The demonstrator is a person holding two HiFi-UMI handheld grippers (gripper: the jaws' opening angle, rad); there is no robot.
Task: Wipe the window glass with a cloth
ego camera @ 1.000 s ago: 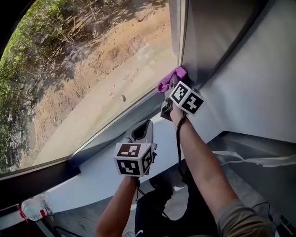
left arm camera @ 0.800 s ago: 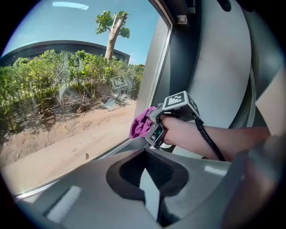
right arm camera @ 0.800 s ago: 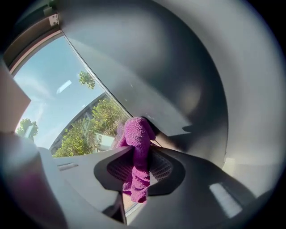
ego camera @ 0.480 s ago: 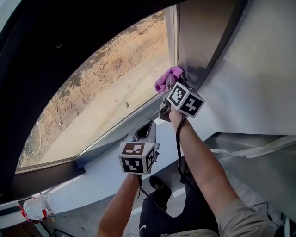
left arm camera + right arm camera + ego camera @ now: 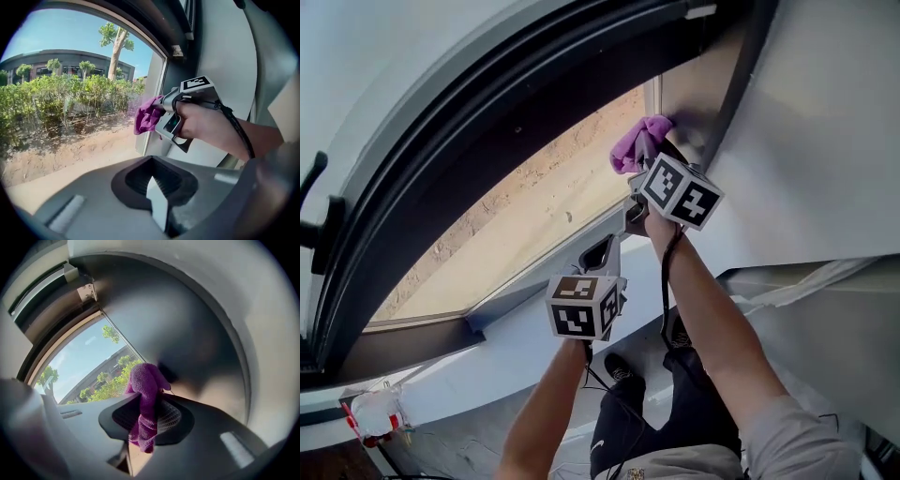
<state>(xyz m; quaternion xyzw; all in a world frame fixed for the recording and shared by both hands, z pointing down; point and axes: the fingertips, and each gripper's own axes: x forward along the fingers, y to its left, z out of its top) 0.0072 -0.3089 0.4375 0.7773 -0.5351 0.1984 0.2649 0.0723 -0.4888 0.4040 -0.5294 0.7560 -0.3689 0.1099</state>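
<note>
R gripper [image 5: 146,423] clamps cloth [image 5: 144,380], tips hidden | L gripper [image 5: 157,199] closed, empty

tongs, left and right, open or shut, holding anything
left tongs: shut, nothing between them
right tongs: shut on the purple cloth

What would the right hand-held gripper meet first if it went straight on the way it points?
Probably the window glass, right by the grey side frame; the purple cloth in its jaws would touch first. Depth is unclear.
</note>
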